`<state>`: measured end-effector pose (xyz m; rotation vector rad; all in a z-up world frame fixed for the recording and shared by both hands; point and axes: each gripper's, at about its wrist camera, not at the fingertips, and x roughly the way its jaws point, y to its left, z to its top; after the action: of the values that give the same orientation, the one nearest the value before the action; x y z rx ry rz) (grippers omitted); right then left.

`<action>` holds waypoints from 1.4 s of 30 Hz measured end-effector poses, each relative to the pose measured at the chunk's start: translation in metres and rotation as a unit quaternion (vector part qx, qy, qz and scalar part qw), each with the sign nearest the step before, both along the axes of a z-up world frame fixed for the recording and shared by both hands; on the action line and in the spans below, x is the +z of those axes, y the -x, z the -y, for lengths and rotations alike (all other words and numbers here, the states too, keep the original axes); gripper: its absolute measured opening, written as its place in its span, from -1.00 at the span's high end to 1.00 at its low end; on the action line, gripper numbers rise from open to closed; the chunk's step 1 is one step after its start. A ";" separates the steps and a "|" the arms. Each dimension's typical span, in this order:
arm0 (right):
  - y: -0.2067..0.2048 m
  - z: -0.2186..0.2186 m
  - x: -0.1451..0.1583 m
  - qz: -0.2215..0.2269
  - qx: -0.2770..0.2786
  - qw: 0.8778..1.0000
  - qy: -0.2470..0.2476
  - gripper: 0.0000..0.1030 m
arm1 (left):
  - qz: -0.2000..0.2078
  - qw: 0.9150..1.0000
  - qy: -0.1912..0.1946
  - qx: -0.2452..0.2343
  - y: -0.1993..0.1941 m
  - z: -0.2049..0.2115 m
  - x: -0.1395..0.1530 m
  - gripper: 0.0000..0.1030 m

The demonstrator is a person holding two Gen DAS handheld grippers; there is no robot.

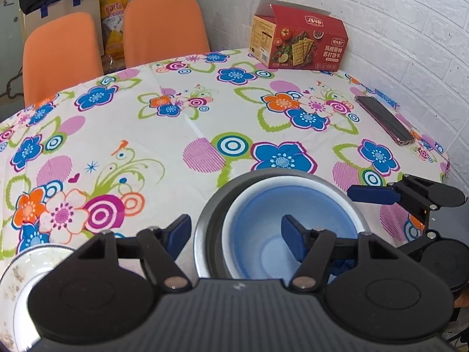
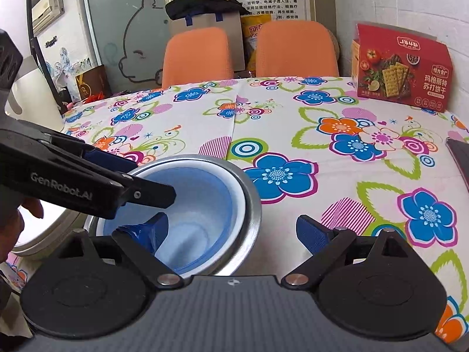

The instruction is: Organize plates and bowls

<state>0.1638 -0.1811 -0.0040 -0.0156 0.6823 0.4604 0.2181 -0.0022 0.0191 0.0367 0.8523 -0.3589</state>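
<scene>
blue bowl [image 1: 281, 228] – nested in steel bowl [image 1: 211, 220] | left gripper [image 1: 237, 234] – spread wide, rim straddled, nothing clamped | right gripper [image 2: 231, 231] – likewise

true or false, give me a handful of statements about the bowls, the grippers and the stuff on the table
1. The blue plastic bowl sits nested inside the shiny metal bowl. True.
2. The left gripper is clamped shut on a plate. False: its jaws are open, straddling the near rims of the nested bowls.
3. The red cracker box stands at the table's far side by the white brick wall. True.
4. The right gripper is shut. False: it is open, one finger inside the blue bowl.
5. The two chairs are green. False: the chairs are orange.
</scene>
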 end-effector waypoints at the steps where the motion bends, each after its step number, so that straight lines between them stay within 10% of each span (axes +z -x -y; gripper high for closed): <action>1: -0.001 -0.001 -0.001 -0.002 0.002 1.000 -0.002 -0.59 | -0.003 1.000 -0.005 0.000 -0.002 0.001 -0.002 -0.30; 42: -0.007 -0.020 -0.017 -0.011 0.024 0.999 0.028 -0.70 | -0.057 0.996 -0.031 -0.063 -0.025 -0.002 -0.022 -0.36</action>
<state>0.1711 -0.1609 -0.0206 -0.0803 0.7178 0.4888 0.2428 -0.0007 -0.0033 0.1292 0.9764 -0.4558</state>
